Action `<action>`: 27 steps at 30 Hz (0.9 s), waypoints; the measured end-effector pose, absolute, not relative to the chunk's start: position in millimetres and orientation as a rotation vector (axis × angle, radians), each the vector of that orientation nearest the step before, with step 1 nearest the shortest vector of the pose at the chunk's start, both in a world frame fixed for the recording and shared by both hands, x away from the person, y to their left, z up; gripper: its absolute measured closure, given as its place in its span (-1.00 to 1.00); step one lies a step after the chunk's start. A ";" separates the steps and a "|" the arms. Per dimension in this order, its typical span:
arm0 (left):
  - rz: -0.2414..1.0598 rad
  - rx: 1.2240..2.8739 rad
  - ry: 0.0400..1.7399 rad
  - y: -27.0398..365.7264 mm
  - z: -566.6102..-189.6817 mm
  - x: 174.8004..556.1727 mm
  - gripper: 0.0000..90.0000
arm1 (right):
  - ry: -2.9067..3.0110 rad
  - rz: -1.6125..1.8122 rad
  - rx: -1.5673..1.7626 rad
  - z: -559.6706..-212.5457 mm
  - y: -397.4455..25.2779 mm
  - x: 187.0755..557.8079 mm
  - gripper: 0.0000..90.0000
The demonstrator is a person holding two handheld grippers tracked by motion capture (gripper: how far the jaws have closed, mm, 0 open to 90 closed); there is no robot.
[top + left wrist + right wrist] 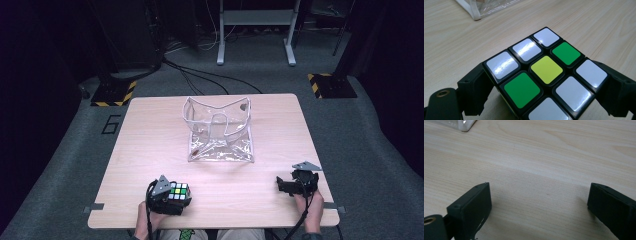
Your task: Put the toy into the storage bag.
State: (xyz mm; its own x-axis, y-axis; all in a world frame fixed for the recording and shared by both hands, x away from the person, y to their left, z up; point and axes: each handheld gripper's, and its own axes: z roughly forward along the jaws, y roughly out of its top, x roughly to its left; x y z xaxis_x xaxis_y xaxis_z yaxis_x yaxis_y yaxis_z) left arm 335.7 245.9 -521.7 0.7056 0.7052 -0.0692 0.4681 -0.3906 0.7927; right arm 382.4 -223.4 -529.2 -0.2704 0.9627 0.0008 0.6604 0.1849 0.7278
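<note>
A Rubik's cube (179, 192) with white, green and yellow stickers on top sits near the table's front left edge. My left gripper (172, 198) is shut on the cube (546, 80), one black jaw pressed against each side. A clear plastic pouch (218, 130) with white trim stands open at the table's middle. My right gripper (287, 185) rests at the front right, open, with bare wood between its jaws (539, 202).
The wooden table (150, 130) is bare between the pouch and both grippers. A corner of the pouch (477, 10) shows far off in the left gripper view. Black-and-yellow taped stand bases (114, 93) and cables lie on the floor beyond the table.
</note>
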 end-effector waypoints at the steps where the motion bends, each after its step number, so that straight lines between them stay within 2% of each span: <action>1: 0.353 2.059 0.894 245.9 -521.7 335.7 -0.73 | 2.003 0.866 1.519 -529.2 -223.4 382.4 -0.90; 10: 0.337 2.029 0.964 244.6 -526.8 334.3 -0.75 | 1.998 0.866 1.522 -529.2 -223.2 382.3 -0.90; 15: 0.361 2.047 0.982 243.6 -528.5 332.2 -0.69 | 1.998 0.866 1.522 -529.2 -223.2 382.3 -0.90; 27: 0.379 2.055 0.984 242.7 -528.1 332.1 -0.65 | 1.999 0.867 1.521 -529.2 -223.3 382.3 -0.90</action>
State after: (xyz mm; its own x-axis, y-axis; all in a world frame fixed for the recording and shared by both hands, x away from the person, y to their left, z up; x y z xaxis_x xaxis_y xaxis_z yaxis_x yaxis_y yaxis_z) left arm 332.1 242.7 -528.1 0.6515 0.7553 -0.0709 0.5128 -0.3696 0.7749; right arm 382.3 -223.3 -529.2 -0.2675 0.9636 0.0014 0.6597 0.1821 0.7292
